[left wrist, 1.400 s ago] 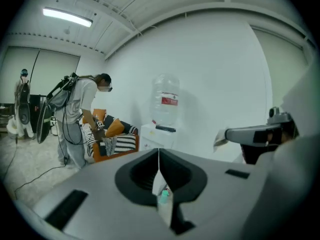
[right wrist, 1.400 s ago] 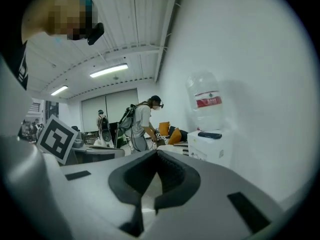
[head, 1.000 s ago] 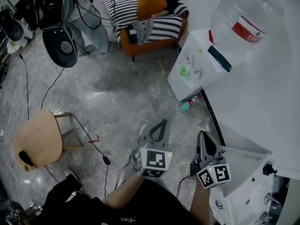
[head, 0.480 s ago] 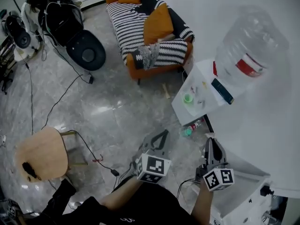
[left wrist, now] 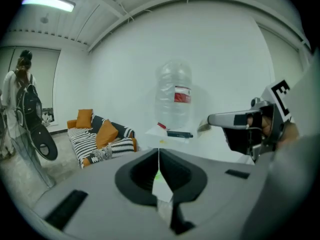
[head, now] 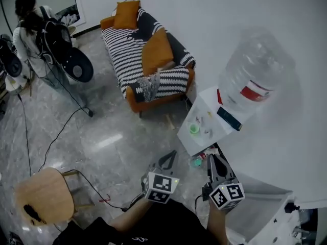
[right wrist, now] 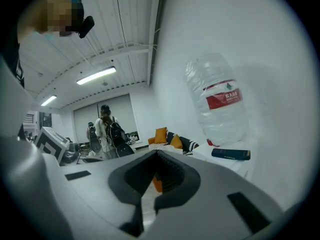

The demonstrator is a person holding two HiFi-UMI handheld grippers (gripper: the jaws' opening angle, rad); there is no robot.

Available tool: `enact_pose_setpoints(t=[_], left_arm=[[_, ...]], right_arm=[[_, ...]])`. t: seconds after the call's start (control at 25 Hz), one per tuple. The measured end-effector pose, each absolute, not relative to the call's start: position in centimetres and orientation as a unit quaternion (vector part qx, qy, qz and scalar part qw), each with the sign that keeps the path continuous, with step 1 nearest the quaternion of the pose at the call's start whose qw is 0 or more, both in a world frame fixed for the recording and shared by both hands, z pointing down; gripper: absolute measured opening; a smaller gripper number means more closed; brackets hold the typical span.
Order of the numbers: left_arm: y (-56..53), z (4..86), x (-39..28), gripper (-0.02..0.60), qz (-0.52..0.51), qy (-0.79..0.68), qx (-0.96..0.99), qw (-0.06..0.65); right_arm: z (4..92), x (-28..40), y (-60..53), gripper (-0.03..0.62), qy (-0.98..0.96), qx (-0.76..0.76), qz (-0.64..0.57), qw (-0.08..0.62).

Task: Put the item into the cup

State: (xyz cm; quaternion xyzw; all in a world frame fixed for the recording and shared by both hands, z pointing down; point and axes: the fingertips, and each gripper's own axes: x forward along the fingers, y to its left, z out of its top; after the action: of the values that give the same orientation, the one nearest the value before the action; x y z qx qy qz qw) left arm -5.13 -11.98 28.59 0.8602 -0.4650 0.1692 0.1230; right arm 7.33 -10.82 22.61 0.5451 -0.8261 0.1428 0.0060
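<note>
Left claw (head: 170, 156) and right claw (head: 211, 158), both closed on nothing; green cup (head: 194, 128) on the desk (head: 191, 143) ahead of them, contents not discernible.

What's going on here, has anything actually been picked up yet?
A person holds a gripper in each hand, low over the floor and short of the small white stand. The left gripper and right gripper both have their jaws together with nothing between them. The green cup sits on the stand near a large water bottle and a dark flat item. Nothing is picked up yet.
</note>
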Motion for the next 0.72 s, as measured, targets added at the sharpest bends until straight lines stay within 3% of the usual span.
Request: enact_pose_setpoints(t=[0.72], left_arm=[[-15.2, 27.5, -3.3, 0.014, 0.112, -0.438, 0.876, 0.165]], right_arm=[[22.5, 4.8, -13.5, 0.009, -0.845, 0.516, 0.136, 0.043]])
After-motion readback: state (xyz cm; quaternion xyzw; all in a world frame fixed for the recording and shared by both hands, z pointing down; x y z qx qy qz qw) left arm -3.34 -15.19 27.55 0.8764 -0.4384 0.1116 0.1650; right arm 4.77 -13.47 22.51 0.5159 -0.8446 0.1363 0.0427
